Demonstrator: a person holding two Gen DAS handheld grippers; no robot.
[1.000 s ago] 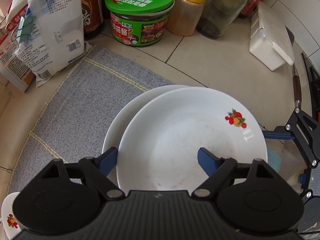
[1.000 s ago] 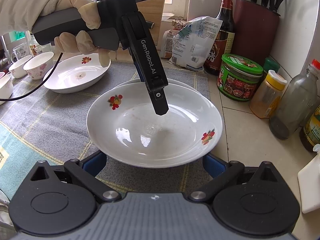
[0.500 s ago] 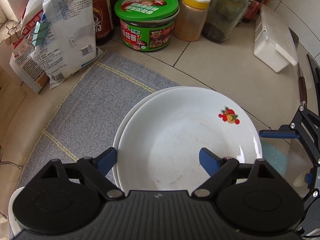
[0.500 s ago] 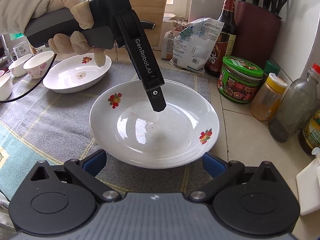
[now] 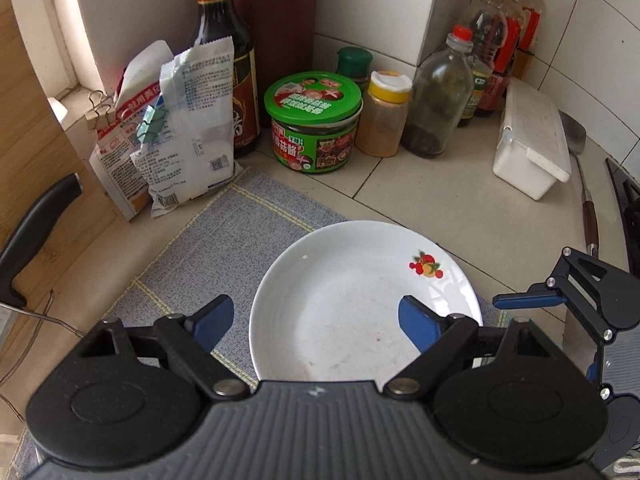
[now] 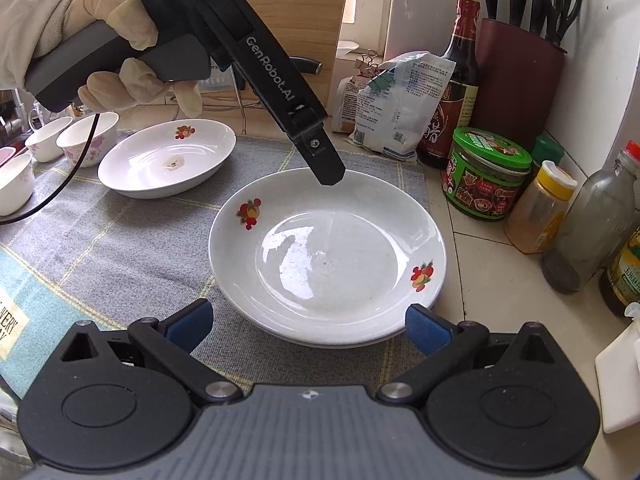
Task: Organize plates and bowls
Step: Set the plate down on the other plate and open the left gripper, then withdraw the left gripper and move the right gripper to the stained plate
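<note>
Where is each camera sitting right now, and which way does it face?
Left wrist: on the left tongs, angled down at the stacked plates and corner jars; only its open blue fingers show.
Right wrist: on the right tongs, facing the same plates from the opposite side; the gloved hand holding the left tongs shows above.
Shared: plates, green-lidded jar, grey mat.

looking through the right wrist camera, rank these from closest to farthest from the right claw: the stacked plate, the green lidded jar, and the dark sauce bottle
From the right claw:
1. Stacked plate, directly ahead, between the open fingers.
2. Green lidded jar, ahead to the right on the tiled counter.
3. Dark sauce bottle, farther back, beside the knife block.
</note>
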